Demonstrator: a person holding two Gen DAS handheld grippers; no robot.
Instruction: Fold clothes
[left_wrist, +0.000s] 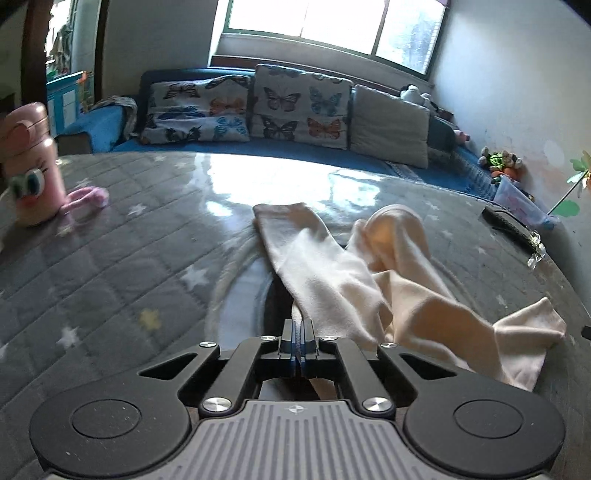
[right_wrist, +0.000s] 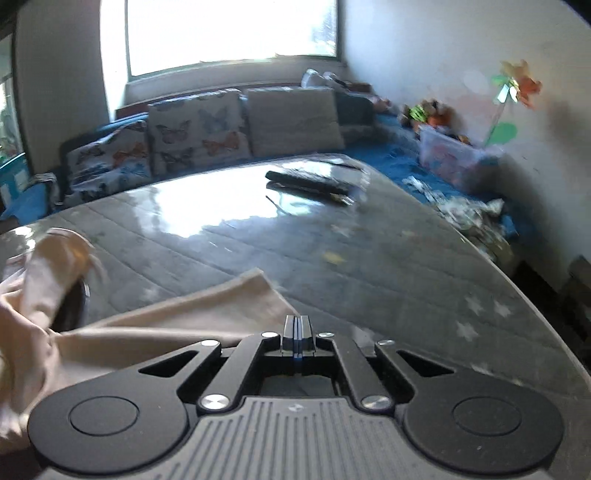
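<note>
left claw (left_wrist: 301, 326) closed, right claw (right_wrist: 296, 321) closed

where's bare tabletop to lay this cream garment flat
Bare quilted table cover runs between the pink bottle at far left and the cream garment. In the right wrist view another open stretch lies between the garment's edge and the black remote. The crowded part is the middle, under the bunched garment.

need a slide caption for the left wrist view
Left hand-held gripper shut on a cream garment spread across a star-patterned grey table.
</note>
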